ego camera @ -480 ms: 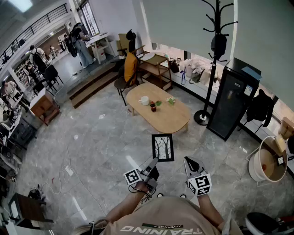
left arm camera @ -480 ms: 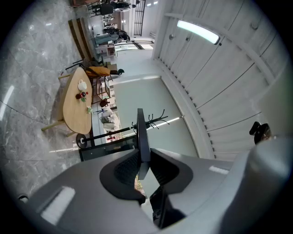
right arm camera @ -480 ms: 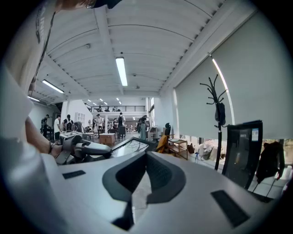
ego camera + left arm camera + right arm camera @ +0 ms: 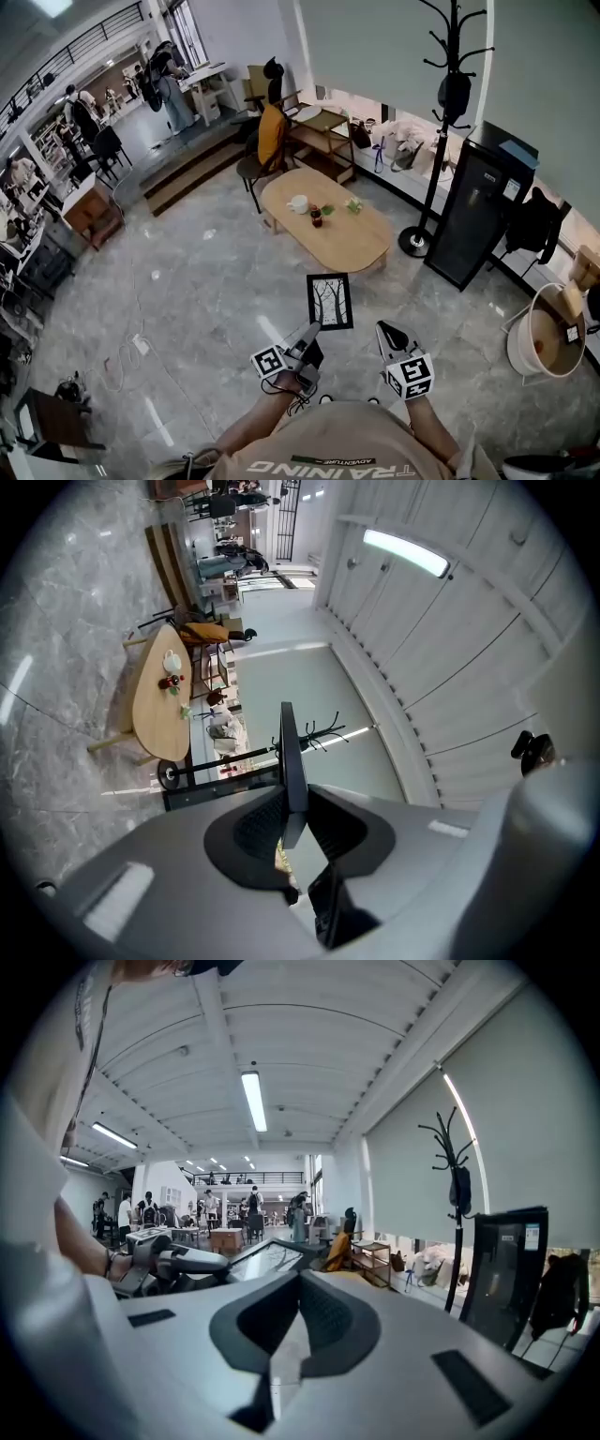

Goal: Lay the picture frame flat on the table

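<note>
Black-framed rectangular picture of bare trees (image 4: pixel 330 301) hangs above the grey marble floor (image 4: pixel 206 281), clenched edge-on in my left gripper (image 4: pixel 312 330), short of the oval wooden table (image 4: pixel 347 246). My right gripper (image 4: pixel 384 330) is closed, empty.

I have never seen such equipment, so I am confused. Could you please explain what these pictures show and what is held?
No robot here: a person holds a gripper in each hand, each with two fingers. The wide picture comes from a camera on the person's head; the other two come from cameras on the grippers, looking along their fingers. The left gripper pinches a black picture frame with a tree drawing, in the air. The right gripper holds nothing; its fingers look closed. Ahead stands an oval wooden table with a white cup and a small plant. The frame is not on it yet.
</note>
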Demonstrator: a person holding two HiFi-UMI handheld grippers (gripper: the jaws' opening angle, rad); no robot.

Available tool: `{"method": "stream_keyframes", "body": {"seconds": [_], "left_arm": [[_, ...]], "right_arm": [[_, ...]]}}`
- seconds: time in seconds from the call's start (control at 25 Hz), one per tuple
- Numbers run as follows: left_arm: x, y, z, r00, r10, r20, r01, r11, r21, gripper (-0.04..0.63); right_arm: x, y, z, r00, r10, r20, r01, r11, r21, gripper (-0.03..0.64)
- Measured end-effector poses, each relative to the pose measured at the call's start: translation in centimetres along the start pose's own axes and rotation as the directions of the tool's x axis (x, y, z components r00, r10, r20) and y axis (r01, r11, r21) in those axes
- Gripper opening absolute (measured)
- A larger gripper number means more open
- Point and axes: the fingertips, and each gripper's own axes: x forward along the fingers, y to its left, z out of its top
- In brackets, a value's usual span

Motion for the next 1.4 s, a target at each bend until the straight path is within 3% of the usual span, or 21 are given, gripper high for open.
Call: {"method": "stream_keyframes", "body": {"seconds": [0.36,0.88,1.08,1.4], "left_arm": [[-0.9,1.6,1.6,1.000,0.014,0.024,-0.014,1.000,-0.012,0.075],[-2.1,6.3,5.7,0.999,0.051,0.017,-0.050,0.997,-0.064,0.075],[-1.6,8.2,7.5,0.998,0.056,0.004,-0.056,0.996,-0.073,0.075],[1.4,10.6,7.8,0.995,0.096,0.001,-0.096,0.990,-0.101,0.075]], "right_arm": [[1.6,1.3,-1.5,0.998,0.025,-0.050,-0.026,1.000,-0.016,0.008],[4.3,2.4,-5.0,0.985,-0.024,-0.170,0.027,1.000,0.016,0.006],[5.9,3.3,-4.9,0.979,-0.037,-0.199,0.031,0.999,-0.035,0.006],[7.4,-0.3,-6.2,0.977,-0.042,-0.210,0.049,0.998,0.027,0.008]]}}
